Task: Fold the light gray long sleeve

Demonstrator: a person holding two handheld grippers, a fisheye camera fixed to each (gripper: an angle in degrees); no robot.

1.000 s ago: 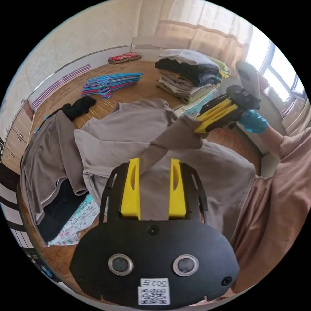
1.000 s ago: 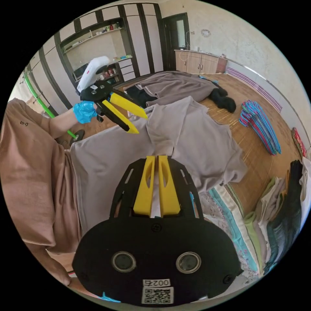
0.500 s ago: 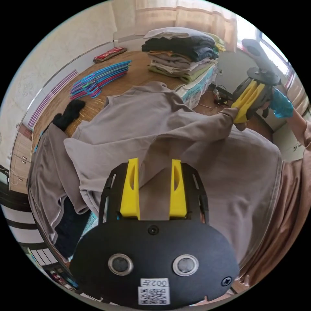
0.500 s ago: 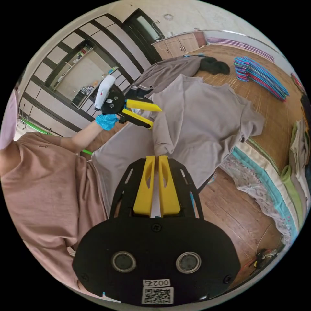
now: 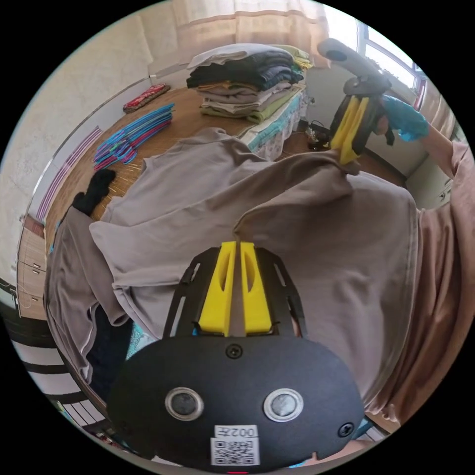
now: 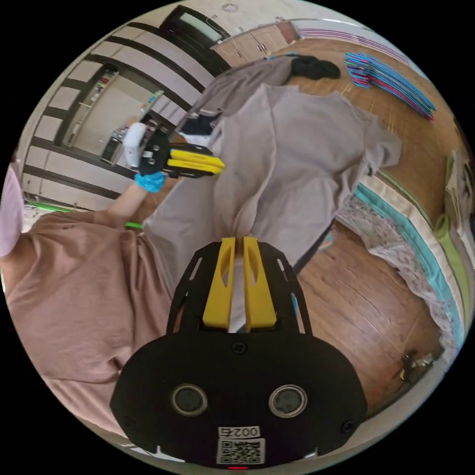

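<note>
The light gray long sleeve [image 5: 208, 198] hangs between both grippers, its far part still draped over the wooden platform. My left gripper [image 5: 236, 243] is shut on a fold of its fabric. In the same view the right gripper [image 5: 349, 157] pinches the sleeve end at upper right. In the right gripper view my right gripper [image 6: 239, 238] is shut on the gathered sleeve of the shirt [image 6: 297, 148], and the left gripper [image 6: 217, 166] grips the cloth further off, held by a hand in a blue glove [image 6: 149, 181].
A stack of folded clothes [image 5: 247, 84] sits at the platform's far end, with coloured hangers [image 5: 133, 138] and a black garment [image 5: 96, 190] beside it. Another gray garment [image 5: 64, 267] lies to the left. A patterned sheet edge [image 6: 405, 237] borders the wooden floor [image 6: 361, 307].
My left gripper has gone from open to shut on the shirt fabric. The right gripper has pulled the sleeve further out and upward, lifting more of the shirt off the platform.
</note>
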